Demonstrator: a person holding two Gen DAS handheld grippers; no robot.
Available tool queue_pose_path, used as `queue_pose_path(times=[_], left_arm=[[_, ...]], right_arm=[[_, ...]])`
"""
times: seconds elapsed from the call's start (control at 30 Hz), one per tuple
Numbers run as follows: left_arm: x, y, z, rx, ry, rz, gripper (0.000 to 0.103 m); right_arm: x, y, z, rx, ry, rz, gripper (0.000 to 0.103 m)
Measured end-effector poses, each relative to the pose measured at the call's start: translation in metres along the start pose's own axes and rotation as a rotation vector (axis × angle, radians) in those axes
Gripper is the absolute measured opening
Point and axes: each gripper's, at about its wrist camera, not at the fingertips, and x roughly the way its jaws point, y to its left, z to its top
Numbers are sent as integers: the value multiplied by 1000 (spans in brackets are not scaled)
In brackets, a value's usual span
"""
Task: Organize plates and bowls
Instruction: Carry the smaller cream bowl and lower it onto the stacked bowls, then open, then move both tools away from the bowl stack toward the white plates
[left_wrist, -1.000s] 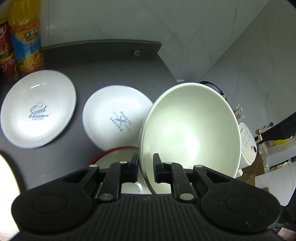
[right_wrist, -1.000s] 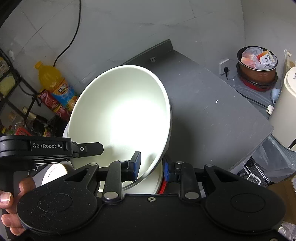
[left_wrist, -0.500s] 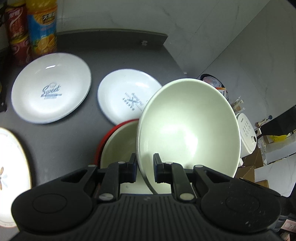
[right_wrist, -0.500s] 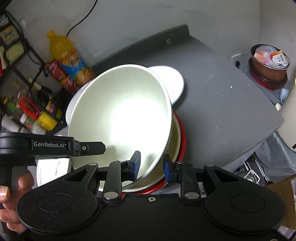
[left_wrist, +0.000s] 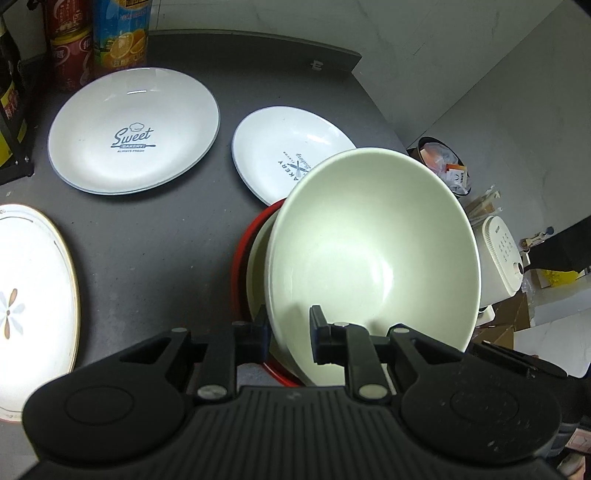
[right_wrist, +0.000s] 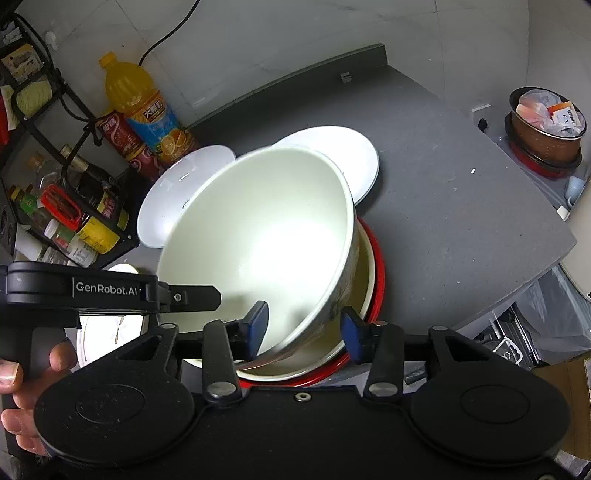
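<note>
**Pale bowl tilted over the red-rimmed bowl**

In the left wrist view, the flower-patterned white plate (left_wrist: 33, 291) is cut off at the left edge. The "Sweet Bakery" white plate (left_wrist: 133, 130) lies at upper left, and the smaller printed white plate (left_wrist: 286, 147) at centre is partly hidden by the large pale-green ceramic bowl (left_wrist: 373, 254). The left gripper (left_wrist: 288, 332) pinches that bowl's near rim, above the cream bowl with a red rim (left_wrist: 255, 266), which is mostly covered.

In the right wrist view, the right gripper (right_wrist: 304, 328) stands spread, its blue pads either side of the tilted bowl's wall; whether they touch it is unclear. The orange juice bottle (right_wrist: 144, 110) stands at upper left.
</note>
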Motion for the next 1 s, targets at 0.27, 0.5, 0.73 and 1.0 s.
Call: queue_pose_path(times=[0.27,0.5,0.73,1.0], left_arm=[[4,1,8,-6,32,-14,20],[3,0,9,8,57,-22,27],[-9,3,12,6,13,2,47],[-26,15,16,-29,-30,38,59]], right_arm=[[0,-2,1,0,-4,-21,45],[-8,0,2,-25,-6,-38,45],[-26,0,13,-27,-46,-23,58],[-19,16,31,-87,-31,20,60]])
